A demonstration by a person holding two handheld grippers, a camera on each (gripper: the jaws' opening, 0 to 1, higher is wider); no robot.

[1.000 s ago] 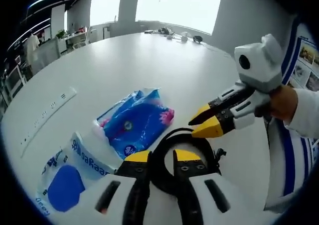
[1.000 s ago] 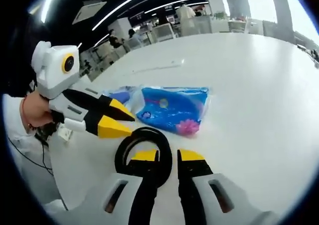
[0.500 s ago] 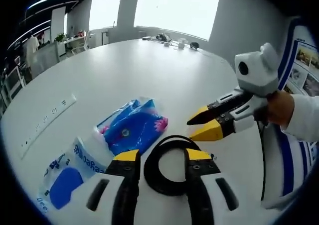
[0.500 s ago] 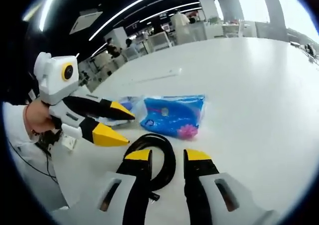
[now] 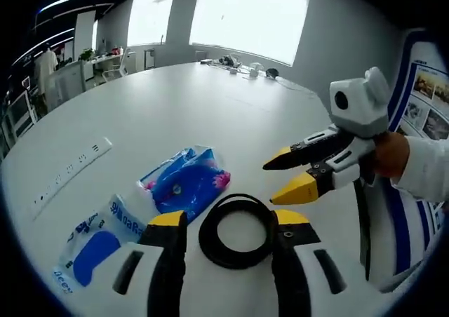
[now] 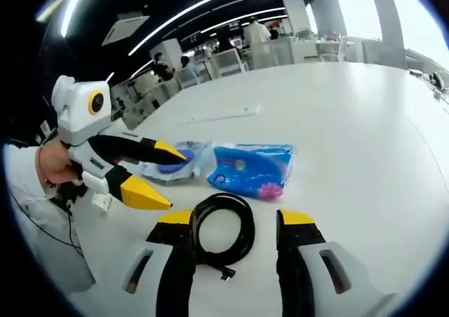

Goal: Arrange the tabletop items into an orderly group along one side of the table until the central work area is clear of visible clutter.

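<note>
A black cable coil (image 5: 208, 235) lies flat on the white table (image 5: 210, 106), between the tips of my open left gripper (image 5: 229, 220). In the right gripper view the same coil (image 6: 247, 227) sits between the wide-apart jaws of my open right gripper (image 6: 235, 219); neither gripper holds it. A blue patterned packet (image 5: 186, 182) (image 6: 249, 170) lies just beyond the coil. Beside the packet is a clear bag with blue print (image 5: 95, 243) (image 6: 168, 164). The right gripper (image 5: 286, 178) comes in from the right, open. The left gripper (image 6: 170, 179) comes in from the left, open.
A white power strip (image 5: 70, 173) (image 6: 224, 113) lies farther out on the table. Small items (image 5: 245, 68) sit at the table's far edge near the windows. Desks and people (image 6: 210, 50) stand beyond the table. A person's hand and white sleeve (image 5: 414, 166) hold the right gripper.
Both grippers' jaws have spread wider over the last second, and both views have drawn back a little from the coil. The coil lies free on the table; packet and bag have stayed put.
</note>
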